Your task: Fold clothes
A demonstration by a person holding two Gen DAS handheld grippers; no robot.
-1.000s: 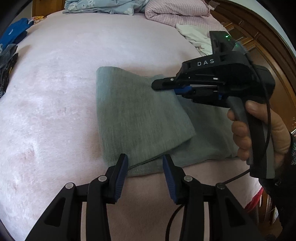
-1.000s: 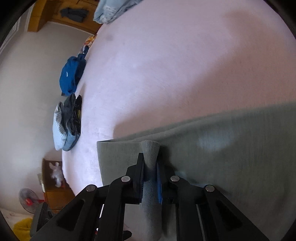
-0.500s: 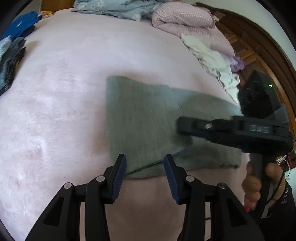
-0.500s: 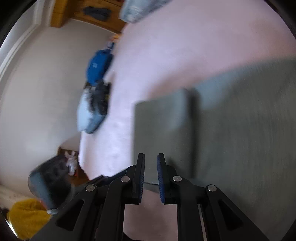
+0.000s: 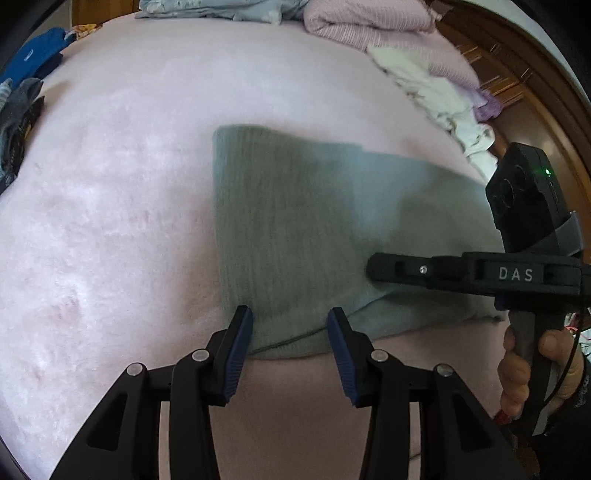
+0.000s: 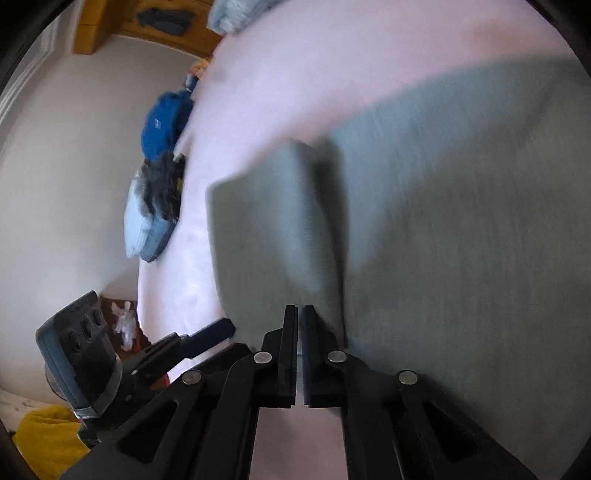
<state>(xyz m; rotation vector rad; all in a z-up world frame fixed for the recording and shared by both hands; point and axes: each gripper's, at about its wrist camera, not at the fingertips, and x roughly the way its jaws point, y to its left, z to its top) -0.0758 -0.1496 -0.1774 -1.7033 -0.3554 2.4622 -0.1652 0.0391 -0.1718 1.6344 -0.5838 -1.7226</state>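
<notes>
A folded cloth (image 5: pixel 295 229) lies on the bed (image 5: pixel 129 184). A pile of clothes (image 5: pixel 22 110) sits at the bed's left edge. Blankets (image 5: pixel 369 26) lie at the far end, and more clothes (image 5: pixel 436 92) lie on the right behind the cloth.

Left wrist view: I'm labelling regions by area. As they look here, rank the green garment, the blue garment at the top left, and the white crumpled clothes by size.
1. green garment, by far the largest.
2. white crumpled clothes.
3. blue garment, partly cut off at the frame edge.
The last two lie farther away and look close in size, so their order is unsure.
</notes>
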